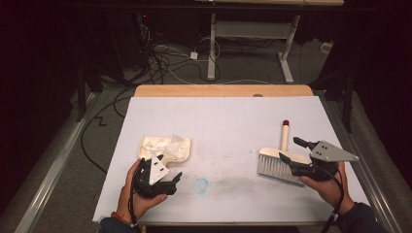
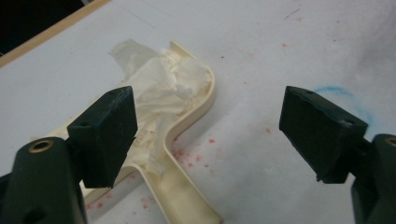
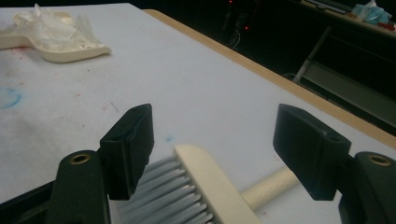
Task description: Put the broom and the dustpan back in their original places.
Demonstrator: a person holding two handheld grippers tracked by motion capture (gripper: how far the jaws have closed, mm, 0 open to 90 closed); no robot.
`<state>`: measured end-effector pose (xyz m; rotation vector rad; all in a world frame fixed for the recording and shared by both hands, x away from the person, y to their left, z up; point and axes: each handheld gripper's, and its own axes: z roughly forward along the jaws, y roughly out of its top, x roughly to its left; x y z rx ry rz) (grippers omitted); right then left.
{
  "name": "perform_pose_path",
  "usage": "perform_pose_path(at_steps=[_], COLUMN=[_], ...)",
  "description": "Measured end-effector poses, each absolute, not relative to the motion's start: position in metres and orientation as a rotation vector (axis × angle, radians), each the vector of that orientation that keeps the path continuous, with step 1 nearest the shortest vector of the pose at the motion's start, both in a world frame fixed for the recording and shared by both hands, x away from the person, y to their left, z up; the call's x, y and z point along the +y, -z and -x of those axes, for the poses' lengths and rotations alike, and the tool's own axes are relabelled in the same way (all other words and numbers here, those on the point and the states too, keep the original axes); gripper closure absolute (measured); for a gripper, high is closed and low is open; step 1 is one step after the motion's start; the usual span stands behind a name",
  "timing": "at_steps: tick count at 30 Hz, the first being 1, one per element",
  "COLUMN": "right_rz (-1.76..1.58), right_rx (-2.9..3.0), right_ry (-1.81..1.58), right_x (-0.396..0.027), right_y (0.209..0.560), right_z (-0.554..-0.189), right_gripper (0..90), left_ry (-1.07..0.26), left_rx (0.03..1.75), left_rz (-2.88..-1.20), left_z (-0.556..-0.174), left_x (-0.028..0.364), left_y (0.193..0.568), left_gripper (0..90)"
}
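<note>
A cream dustpan point(image 1: 167, 154) lies on the left of the white tabletop point(image 1: 228, 121) with crumpled white paper point(image 1: 167, 143) in it. My left gripper point(image 1: 163, 171) is just in front of it and open. In the left gripper view the dustpan point(image 2: 187, 116) has its handle running down between the spread jaws of the gripper point(image 2: 210, 126), and no pad touches it. On the right lies a hand brush point(image 1: 277, 164) with grey bristles and a cream, red-tipped handle. My right gripper point(image 1: 291, 149) stands open over its head. Seen from the right gripper point(image 3: 215, 140), the brush point(image 3: 205, 179) sits beneath the jaws, untouched.
A blue smudge point(image 1: 201, 183) marks the board near the front middle, and red specks point(image 2: 187, 156) dot it around the dustpan's handle. The wooden table edge point(image 1: 223, 90) shows at the back. Cables point(image 1: 160, 58) and another table's legs point(image 1: 212, 48) are on the floor beyond.
</note>
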<state>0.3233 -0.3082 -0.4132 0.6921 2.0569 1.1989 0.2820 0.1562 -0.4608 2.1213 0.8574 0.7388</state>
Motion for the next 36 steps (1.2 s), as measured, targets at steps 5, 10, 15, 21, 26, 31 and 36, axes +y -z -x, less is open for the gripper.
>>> perform_pose_path(at_steps=[5, 10, 15, 21, 26, 31, 36], right_rz=[-0.721, -0.749, -0.731, -0.733, -0.716, -0.708, -0.708], right_rx=[2.014, 2.005, 1.995, 1.962, 1.971, 1.967, 1.971], right_ry=[-1.195, -1.194, -1.176, -1.199, -1.180, -1.183, -1.181], right_x=[-0.316, -0.317, -0.316, -0.316, -0.314, -0.314, -0.313], right_y=[0.431, 0.443, 0.443, 0.438, 0.438, 0.437, 0.438], right_z=[-0.310, -0.304, -0.301, -0.298, -0.299, -0.299, -0.301], right_gripper=[25.9, 22.6, 22.9, 23.8, 24.0, 24.3, 24.6], left_ry=[-0.720, -0.706, -0.730, -0.715, -0.706, -0.713, -0.706], left_rx=[0.874, 0.897, 0.861, 0.890, 0.897, 0.907, 0.910], left_rz=[-2.128, -2.113, -2.098, -2.080, -2.084, -2.097, -2.088], left_z=[-0.274, -0.272, -0.272, -0.271, -0.272, -0.272, -0.273], left_x=[0.160, 0.158, 0.156, 0.161, 0.161, 0.158, 0.158], left_y=[0.473, 0.478, 0.476, 0.477, 0.478, 0.478, 0.478], left_gripper=[18.8, 17.5, 16.6, 16.5, 16.6, 16.6, 16.6])
